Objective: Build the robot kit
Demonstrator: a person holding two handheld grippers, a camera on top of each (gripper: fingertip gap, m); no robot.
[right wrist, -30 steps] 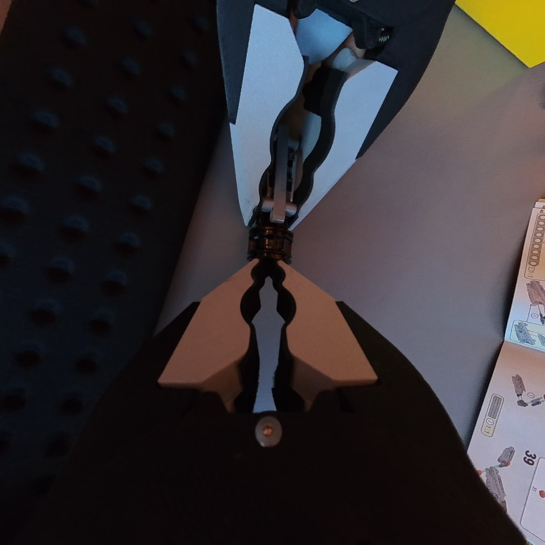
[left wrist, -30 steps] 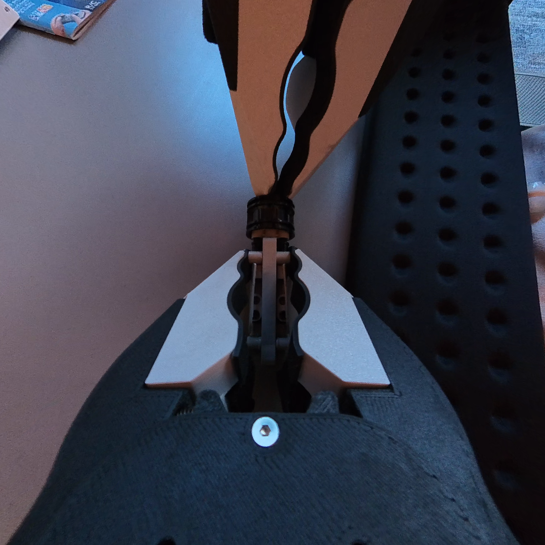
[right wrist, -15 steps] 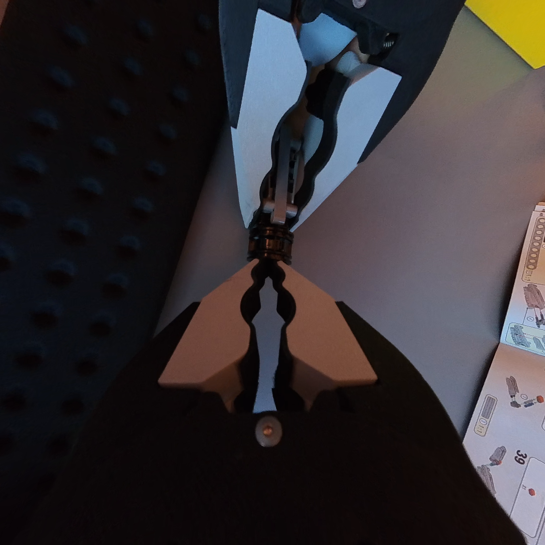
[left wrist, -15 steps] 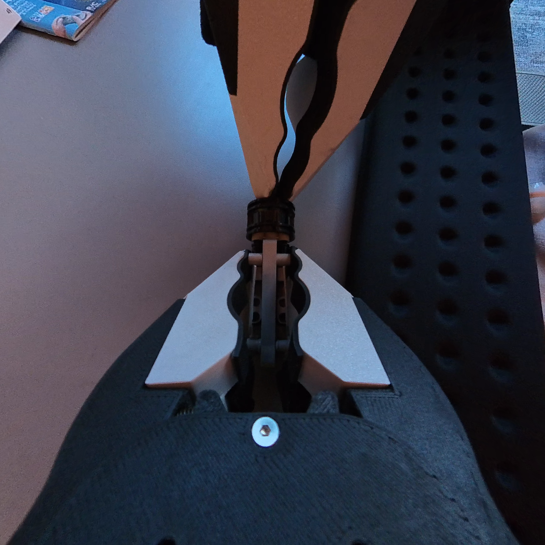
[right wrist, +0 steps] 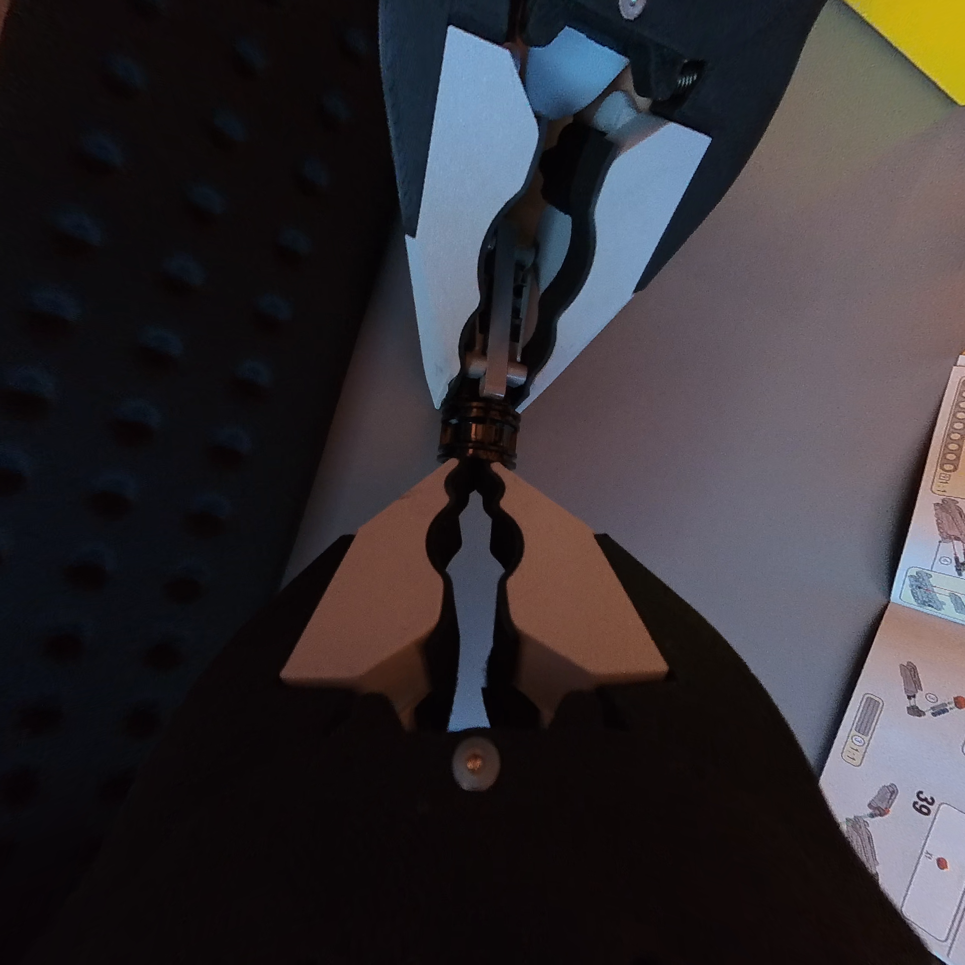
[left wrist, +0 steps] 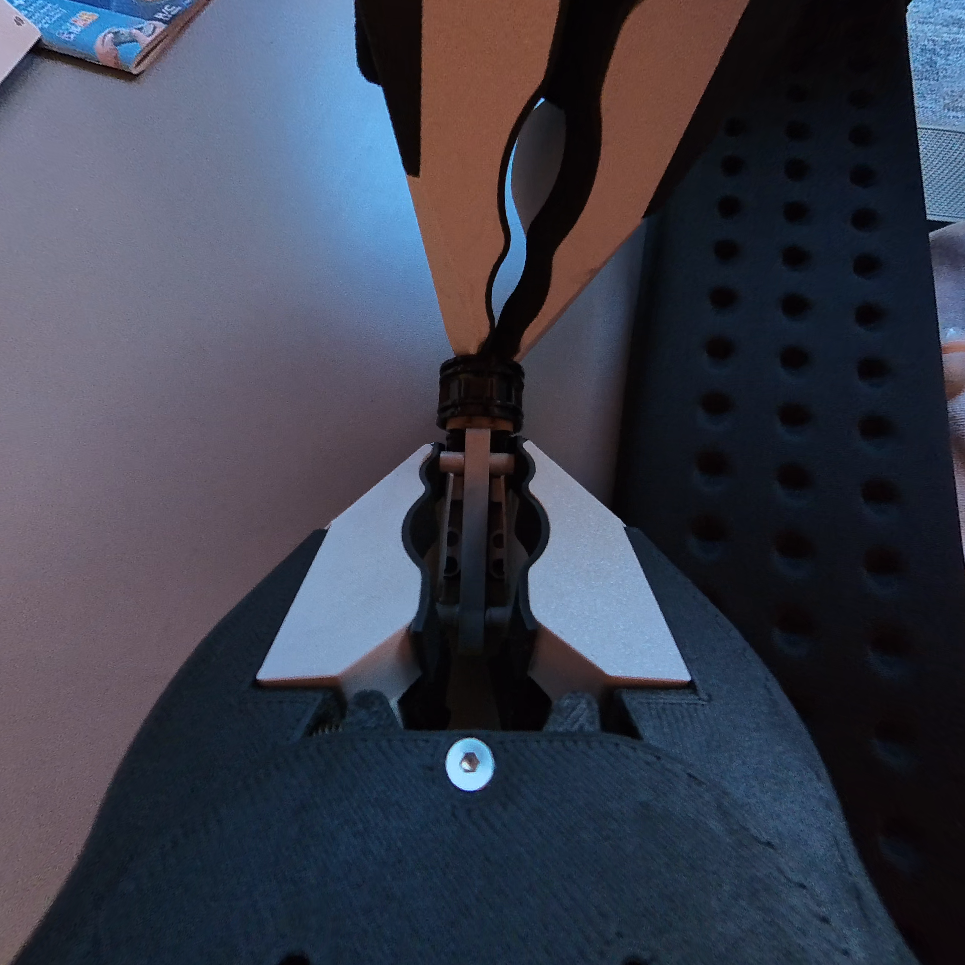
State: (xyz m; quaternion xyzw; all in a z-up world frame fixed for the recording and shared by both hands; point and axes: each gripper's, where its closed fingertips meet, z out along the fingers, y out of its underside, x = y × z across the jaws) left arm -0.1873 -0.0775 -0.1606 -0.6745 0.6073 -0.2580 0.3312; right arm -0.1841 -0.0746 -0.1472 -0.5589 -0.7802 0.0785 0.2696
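grey plastic beams (left wrist: 476, 543) are clamped deep between the left gripper (left wrist: 476, 444) fingers, with a black ribbed cylinder (left wrist: 480, 389) at their front end. the right gripper (right wrist: 476, 483) meets it tip to tip, nearly closed, pinching the cylinder's far face, above a grey table (left wrist: 209, 313) beside a dark perforated panel (left wrist: 799, 365). a booklet (right wrist: 908, 679) lies near. such a thin tip grip could slip and the cylinder may pop off.

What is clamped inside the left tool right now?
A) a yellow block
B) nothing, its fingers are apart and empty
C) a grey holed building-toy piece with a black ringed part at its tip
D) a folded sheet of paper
C: in the left wrist view the left tool is shut on the grey holed piece, whose black ringed part meets the right tool tip to tip.
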